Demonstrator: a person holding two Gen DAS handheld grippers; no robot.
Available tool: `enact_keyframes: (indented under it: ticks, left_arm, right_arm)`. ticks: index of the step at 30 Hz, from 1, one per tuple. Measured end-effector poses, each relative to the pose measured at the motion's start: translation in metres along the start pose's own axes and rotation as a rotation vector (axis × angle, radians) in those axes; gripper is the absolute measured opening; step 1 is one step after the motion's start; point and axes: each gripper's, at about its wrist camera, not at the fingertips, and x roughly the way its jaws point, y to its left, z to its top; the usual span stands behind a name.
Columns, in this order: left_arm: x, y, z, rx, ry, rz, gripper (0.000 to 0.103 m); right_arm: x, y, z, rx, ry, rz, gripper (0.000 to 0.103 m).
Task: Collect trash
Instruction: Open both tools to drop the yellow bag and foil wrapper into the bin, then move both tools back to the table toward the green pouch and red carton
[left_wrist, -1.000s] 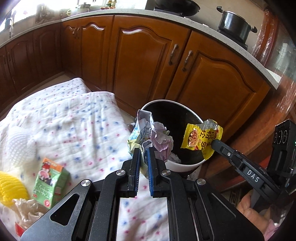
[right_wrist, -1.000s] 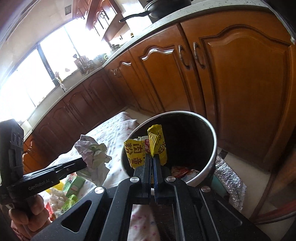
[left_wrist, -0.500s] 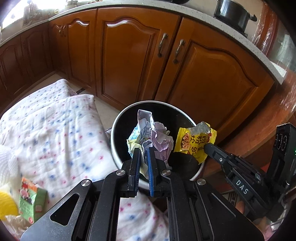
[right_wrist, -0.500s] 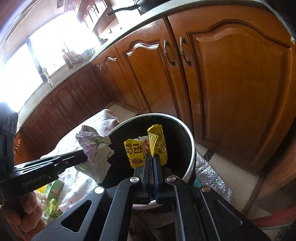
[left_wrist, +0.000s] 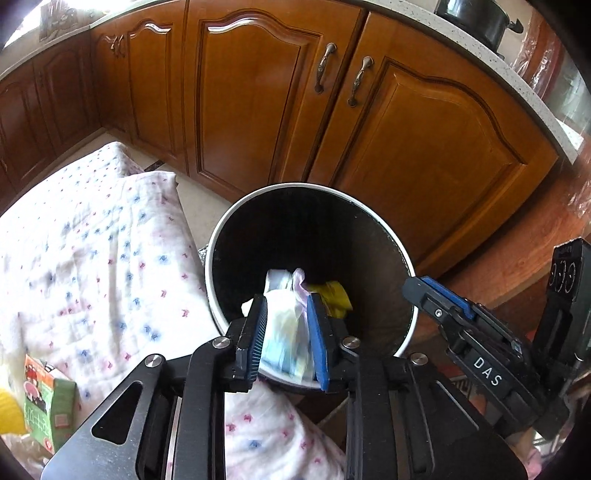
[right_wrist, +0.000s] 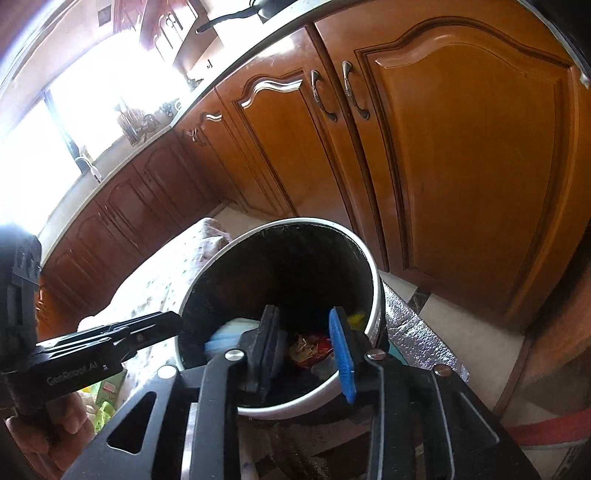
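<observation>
Left wrist: left claw (left_wrist: 287, 328) opening, crumpled paper (left_wrist: 284, 317) now loose between pads over bin (left_wrist: 218, 240); right claw (right_wrist: 306, 343) at 3 o'clock opening, empty, yellow wrapper (left_wrist: 332, 295) dropped in.

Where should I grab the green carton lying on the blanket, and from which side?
Probably across its two long side edges near the middle, coming down from above. The green carton lies printed face up on the blanket, so those edges are the opposing flats. A yellow item crowds its left side.
</observation>
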Motion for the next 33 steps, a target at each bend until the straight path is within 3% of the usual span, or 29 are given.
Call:
enact_keyframes:
  ticks: [2,7,11,15,33]
  left_arm:
    - [-0.001,0.001,-0.001,-0.008,-0.001,-0.007,0.03]
    - [-0.013,0.008,-0.011,-0.029,-0.02,-0.025,0.032]
    - [-0.029,0.016,-0.026,-0.048,-0.049,-0.025,0.035]
    - [-0.053,0.029,-0.052,-0.065,-0.087,0.005,0.041]
    - [-0.153,0.112,-0.16,-0.208,-0.207,0.111,0.044]
  right_arm:
    - [-0.005,0.0,-0.001,0.007,-0.007,0.007,0.034]
    - [-0.022,0.002,-0.008,0.022,-0.031,0.029,0.037]
    - [-0.034,0.011,-0.015,0.028,-0.049,0.061,0.053]
    - [-0.042,0.028,-0.029,0.021,-0.066,0.104,0.08]
    - [-0.047,0.102,-0.096,-0.033,0.023,0.26,0.081]
